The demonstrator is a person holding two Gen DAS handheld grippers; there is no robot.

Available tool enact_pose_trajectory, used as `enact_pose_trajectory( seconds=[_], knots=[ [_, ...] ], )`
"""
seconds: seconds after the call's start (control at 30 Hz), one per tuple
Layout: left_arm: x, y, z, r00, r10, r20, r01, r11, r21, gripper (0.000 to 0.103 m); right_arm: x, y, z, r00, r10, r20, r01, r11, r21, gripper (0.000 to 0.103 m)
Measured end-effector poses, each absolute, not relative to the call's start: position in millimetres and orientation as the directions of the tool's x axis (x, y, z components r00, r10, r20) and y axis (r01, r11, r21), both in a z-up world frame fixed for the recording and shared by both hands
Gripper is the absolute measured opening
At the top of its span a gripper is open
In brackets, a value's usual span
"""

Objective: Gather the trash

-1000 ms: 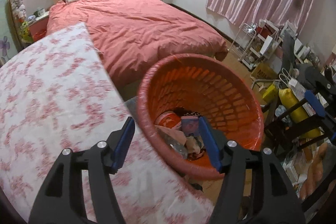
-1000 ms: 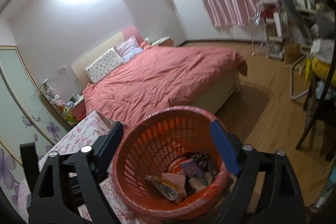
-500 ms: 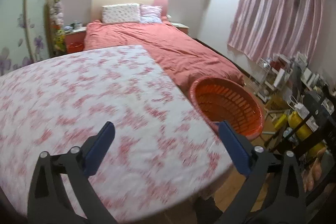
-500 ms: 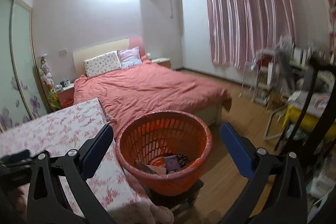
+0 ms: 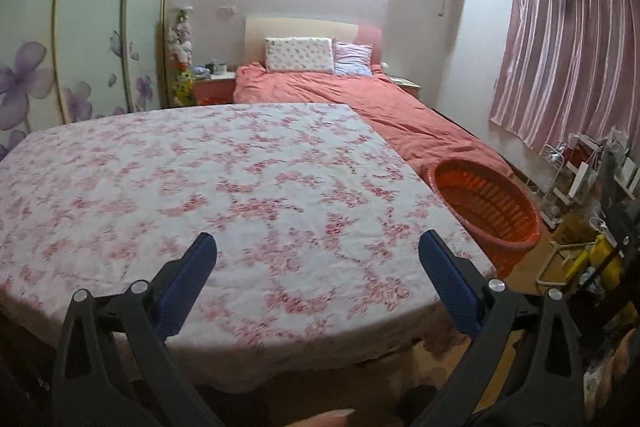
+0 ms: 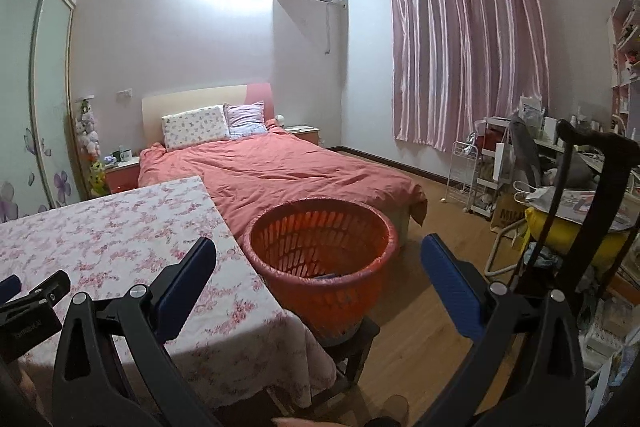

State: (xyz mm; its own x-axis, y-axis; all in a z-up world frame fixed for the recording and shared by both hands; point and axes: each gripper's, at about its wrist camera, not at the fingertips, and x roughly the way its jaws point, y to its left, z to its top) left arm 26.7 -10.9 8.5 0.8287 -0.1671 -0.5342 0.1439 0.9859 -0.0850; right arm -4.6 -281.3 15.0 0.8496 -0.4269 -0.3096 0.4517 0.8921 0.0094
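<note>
In the left wrist view the left gripper (image 5: 318,253) hovers above the near edge of the worktop (image 5: 224,179), which is covered in a white cloth with pink flowers. Its blue fingers (image 5: 188,281) are spread as wide as they go, having just been opening, and only bare cloth shows between them. The orange basket (image 5: 486,205) stands off the worktop's right corner, to the right of and beyond the right-hand finger, well apart from both tips. Behind the worktop lies a bed (image 5: 372,103) with a coral-red cover.

In the right wrist view the worktop fills the left side, and part of the left gripper's black frame pokes in at the far left edge. The right gripper (image 6: 318,253) is also released, fingers (image 6: 448,285) parted wide after just opening, with nothing gripped. The orange basket (image 6: 320,267) sits on a dark stool (image 6: 360,341) just beside the worktop's right edge; in the picture it falls in the gap between the two fingers, but beyond their tips and not touching either. A little trash (image 6: 328,277) shows low inside the basket, too hidden to identify. To the right are wooden floor (image 6: 420,339) and pink curtains (image 6: 464,43)
</note>
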Motion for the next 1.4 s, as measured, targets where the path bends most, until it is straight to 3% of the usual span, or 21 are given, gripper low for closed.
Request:
enact_pose_trajectory(
  seconds=[0.23,1.4],
  knots=[
    [5,-9,9,0.856,-0.129,-0.501,0.119,0.992,-0.053,0.099,-14,-260,11,0.838,-0.459,-0.296,0.468,0.882,-0.042,0.101],
    [-6,1,-3,0.852,-0.032,-0.523,0.027,0.999,-0.017,0.099,-17,-246,-11,0.815,-0.44,-0.377,0.458,0.888,-0.045,0.101]
  ],
)
